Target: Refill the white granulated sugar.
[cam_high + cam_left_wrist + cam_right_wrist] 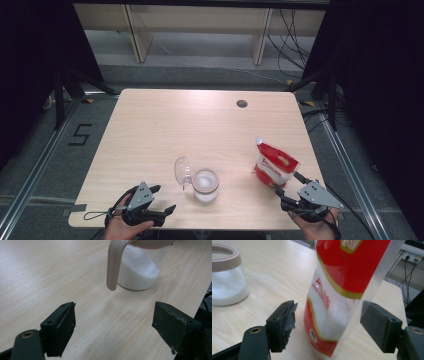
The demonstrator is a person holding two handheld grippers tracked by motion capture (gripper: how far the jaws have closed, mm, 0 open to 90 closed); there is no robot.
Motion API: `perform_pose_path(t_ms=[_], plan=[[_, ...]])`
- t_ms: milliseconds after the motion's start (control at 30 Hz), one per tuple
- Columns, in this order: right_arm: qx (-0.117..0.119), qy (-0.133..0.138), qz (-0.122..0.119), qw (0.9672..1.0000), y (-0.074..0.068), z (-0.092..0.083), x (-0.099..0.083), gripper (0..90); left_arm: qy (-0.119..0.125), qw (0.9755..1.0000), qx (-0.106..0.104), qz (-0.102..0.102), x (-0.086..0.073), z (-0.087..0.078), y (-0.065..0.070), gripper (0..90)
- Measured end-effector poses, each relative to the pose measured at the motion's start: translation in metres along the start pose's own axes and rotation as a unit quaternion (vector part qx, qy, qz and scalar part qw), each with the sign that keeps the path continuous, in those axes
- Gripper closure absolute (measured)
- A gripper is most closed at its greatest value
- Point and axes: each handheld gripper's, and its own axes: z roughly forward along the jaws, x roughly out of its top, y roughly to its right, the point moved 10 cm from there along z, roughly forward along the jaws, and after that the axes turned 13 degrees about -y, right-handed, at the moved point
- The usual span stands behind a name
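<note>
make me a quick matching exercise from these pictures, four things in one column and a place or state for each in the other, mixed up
Things:
1. glass jar
2. red bag
3. left hand-held gripper
4. right hand-held gripper

Places or states:
A. jaws open either side of the bag, pads not pressing it
B. stands upright near the table's right edge
C. part full of white grains, lid swung open
D. jaws open over bare table, near the front left

Pairs: 1-C, 2-B, 3-D, 4-A

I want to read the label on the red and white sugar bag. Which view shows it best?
The right gripper view: the sugar bag stands close up, with its print partly legible. The high view shows the whole bag, small, on the table's right side.
</note>
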Motion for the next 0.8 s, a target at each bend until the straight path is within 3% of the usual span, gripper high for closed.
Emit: perform_pose_path(t_ms=[33,67,133,233,300,333,400,433,467,500,533,567,600,633,667,700,800], plan=[[0.000,0.002,-0.007,1.0000,0.001,0.000,0.000,28.8,0.002,1.0000,0.005,-0.004,0.001,0.000,-0.001,18.3],[0.009,-0.005,0.000,0.9999,-0.001,0.000,-0.002,28.6,0.001,1.0000,-0.003,-0.005,0.001,0.000,0.002,18.3],[0.005,-0.002,0.001,1.0000,0.000,0.000,-0.004,26.2,0.000,0.9999,0.006,0.009,0.001,0.000,-0.002,18.3],[0.011,-0.004,0.004,0.9999,-0.002,0.001,-0.007,20.5,0.001,1.0000,0.001,-0.009,0.002,0.001,0.002,18.2],[0.020,-0.014,0.025,0.9994,-0.007,0.000,-0.010,17.4,0.000,1.0000,0.000,0.001,0.003,0.001,0.001,18.2],[0.018,-0.009,0.009,0.9998,-0.005,0.000,-0.010,16.6,0.003,1.0000,0.000,-0.007,0.004,0.002,0.001,18.2],[0.027,-0.012,0.012,0.9995,-0.007,0.000,-0.012,16.5,0.005,0.9998,-0.008,-0.017,0.005,0.003,0.003,18.2],[0.019,-0.006,0.009,0.9998,-0.006,0.001,-0.013,16.3,0.004,1.0000,-0.002,-0.009,0.005,0.003,0.000,18.2],[0.029,-0.016,0.006,0.9994,-0.009,0.001,-0.015,15.9,0.002,1.0000,-0.003,-0.006,0.005,0.002,0.000,18.2],[0.021,-0.015,0.004,0.9997,-0.007,0.002,-0.015,15.8,0.007,0.9997,-0.012,-0.019,0.006,0.002,0.003,18.3],[0.030,-0.025,0.000,0.9992,-0.011,0.002,-0.018,15.8,0.005,0.9998,-0.010,-0.019,0.006,0.001,0.003,18.2],[0.028,-0.025,-0.003,0.9993,-0.011,0.002,-0.018,15.9,0.005,0.9999,0.010,-0.010,0.006,0.000,-0.003,18.3],[0.020,-0.019,-0.016,0.9995,-0.009,0.002,-0.017,15.9,0.002,1.0000,-0.008,-0.005,0.005,0.001,0.001,18.2],[0.025,-0.016,-0.016,0.9994,-0.011,0.003,-0.017,16.0,0.005,0.9999,0.008,-0.003,0.006,-0.001,-0.003,18.2],[0.027,-0.018,-0.014,0.9994,-0.012,0.003,-0.017,16.0,0.009,0.9998,-0.005,-0.017,0.006,0.000,0.001,18.2],[0.024,-0.023,-0.012,0.9994,-0.011,0.003,-0.019,15.9,0.010,0.9997,0.023,0.003,0.007,-0.002,-0.006,18.2],[0.026,-0.035,0.005,0.9990,-0.014,0.003,-0.025,16.0,0.013,0.9997,0.019,0.011,0.008,-0.002,-0.006,18.2]])
